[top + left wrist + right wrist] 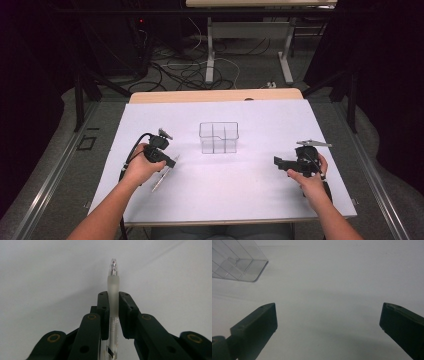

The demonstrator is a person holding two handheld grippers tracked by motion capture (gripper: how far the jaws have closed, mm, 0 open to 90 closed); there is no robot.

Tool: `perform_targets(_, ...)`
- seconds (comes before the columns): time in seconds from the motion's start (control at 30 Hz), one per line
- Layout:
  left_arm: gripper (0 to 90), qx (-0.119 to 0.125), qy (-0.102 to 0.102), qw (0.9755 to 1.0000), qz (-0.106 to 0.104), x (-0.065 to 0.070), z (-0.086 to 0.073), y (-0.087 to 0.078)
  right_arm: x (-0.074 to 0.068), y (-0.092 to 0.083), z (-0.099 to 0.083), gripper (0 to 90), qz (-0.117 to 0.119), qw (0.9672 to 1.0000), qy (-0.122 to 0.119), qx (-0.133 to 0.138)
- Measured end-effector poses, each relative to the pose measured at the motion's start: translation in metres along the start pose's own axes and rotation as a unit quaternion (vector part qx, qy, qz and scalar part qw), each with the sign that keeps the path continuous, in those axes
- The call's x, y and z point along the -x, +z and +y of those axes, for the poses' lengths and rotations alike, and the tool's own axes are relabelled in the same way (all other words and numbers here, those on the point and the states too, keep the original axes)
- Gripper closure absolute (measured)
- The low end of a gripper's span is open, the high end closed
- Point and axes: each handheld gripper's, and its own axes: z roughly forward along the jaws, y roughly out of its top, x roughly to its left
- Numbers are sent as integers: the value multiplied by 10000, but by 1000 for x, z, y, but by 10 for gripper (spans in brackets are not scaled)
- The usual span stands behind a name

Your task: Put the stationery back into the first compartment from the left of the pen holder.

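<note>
Fingers point(105, 312) of left gripper point(113, 302) clamped on pen point(113, 287), barrel pinched between both pads, capped tip jutting past them toward white worktop point(50, 277). Seen from above: left gripper point(161, 152) at left of worktop point(225, 190), pen point(165, 176) slanting down and back from it toward person's side, low over sheet; touching it or not, cannot tell. Clear organiser point(219, 137) upright at centre, divided into compartments, all seemingly bare, well apart from pen. Right gripper point(280, 162) at right of worktop, fingers point(257, 327) wide apart with nothing between, corner of organiser point(239, 265) off to upper left in right gripper view.

Judged from pictures: pick-up done, grip looking square and firm on barrel. Left to do, most likely: lift, carry across to organiser, turn pen upright, lower into one compartment, let go. Right gripper apparently idle, perhaps waiting to steady organiser. Task early, roughly first step of several complete. Possible snags: smooth barrel sliding in pads during tilt; light organiser tipping if pen catches rim.
</note>
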Motion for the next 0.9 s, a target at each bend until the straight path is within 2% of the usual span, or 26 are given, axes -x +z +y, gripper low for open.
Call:
perform_targets(0.03,800,36,-110,9999,-17,1,0,-1,0,0,0,9,-4,10000,-2,0)
perform_targets(0.17,800,186,-84,9998,-9,-1,1,-5,0,0,0,10,2,10000,1,1)
perform_targets(0.2,799,243,-141,9996,-23,-1,1,-5,0,0,0,10,2,10000,2,-1)
perform_targets(0.27,800,324,-86,9994,6,-3,2,-7,0,0,0,10,1,10000,2,-5)
perform_targets(0.3,800,395,-162,9991,-6,-2,2,-7,0,0,0,10,1,10000,1,-5)
perform_targets(0.37,800,508,-116,9986,9,-4,2,-9,0,0,0,10,-5,10000,-4,-5)
perform_targets(0.47,800,662,-190,9976,28,-5,3,-12,0,0,0,10,0,10000,2,-4)
perform_targets(0.77,800,1251,-366,9914,130,-7,5,-24,0,0,0,10,2,10000,-4,4)
perform_targets(0.9,800,1478,-408,9881,85,-7,5,-30,0,0,0,10,6,10000,-6,1)
